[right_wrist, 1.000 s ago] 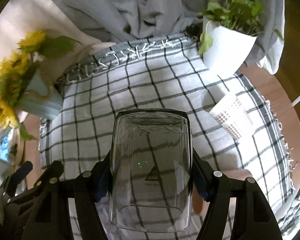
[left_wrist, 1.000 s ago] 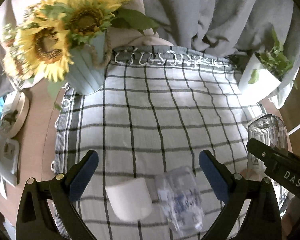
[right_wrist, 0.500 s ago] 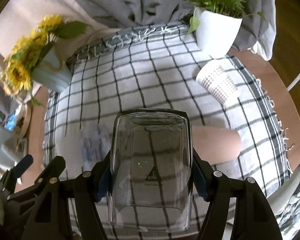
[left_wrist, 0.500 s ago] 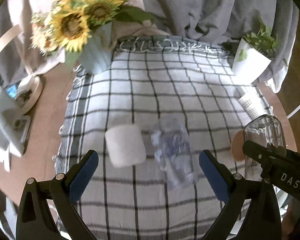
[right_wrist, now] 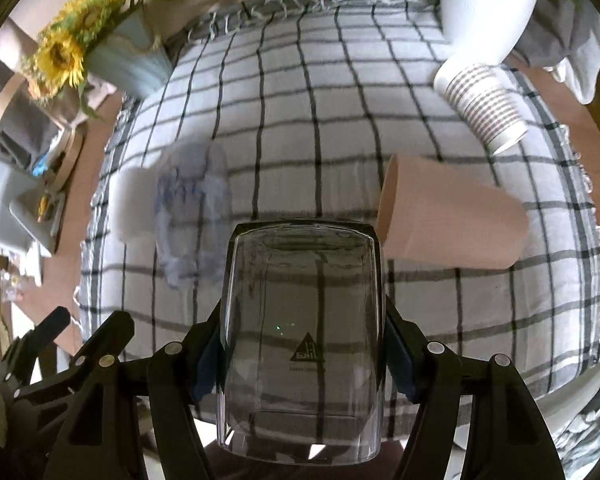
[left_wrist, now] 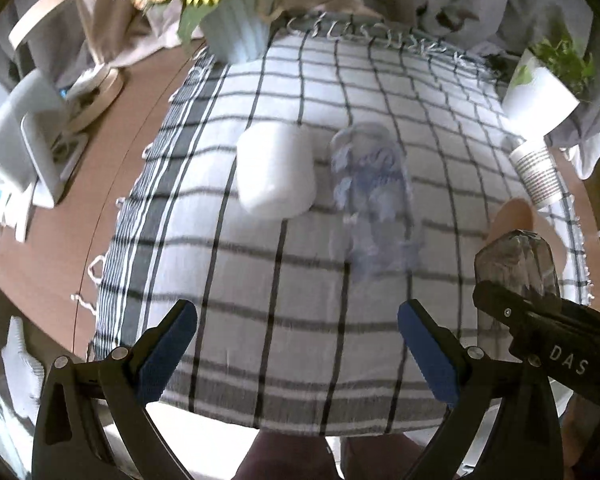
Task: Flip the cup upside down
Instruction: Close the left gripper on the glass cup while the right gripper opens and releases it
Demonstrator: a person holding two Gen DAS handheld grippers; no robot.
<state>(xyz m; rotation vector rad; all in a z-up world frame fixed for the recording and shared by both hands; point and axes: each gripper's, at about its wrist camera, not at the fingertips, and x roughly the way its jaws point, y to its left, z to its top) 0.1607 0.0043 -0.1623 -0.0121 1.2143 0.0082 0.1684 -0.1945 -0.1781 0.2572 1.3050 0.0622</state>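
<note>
My right gripper (right_wrist: 302, 364) is shut on a clear glass cup (right_wrist: 300, 340) and holds it in the air above the near edge of the checked cloth. The cup's mouth points forward, away from the camera. The same cup (left_wrist: 516, 268) and the right gripper show at the right of the left wrist view. My left gripper (left_wrist: 296, 348) is open and empty, raised over the near part of the cloth.
On the cloth (right_wrist: 300, 100) stand a white cup (left_wrist: 276, 168), a clear patterned cup (left_wrist: 372, 184), a pink cup (right_wrist: 448, 224) and a striped paper cup (right_wrist: 484, 104). A sunflower vase (right_wrist: 128, 60) and a white plant pot (right_wrist: 484, 4) stand at the back.
Both grippers have pulled back and up from the table, so more cloth and the near edge show. The right gripper still holds the glass cup.
</note>
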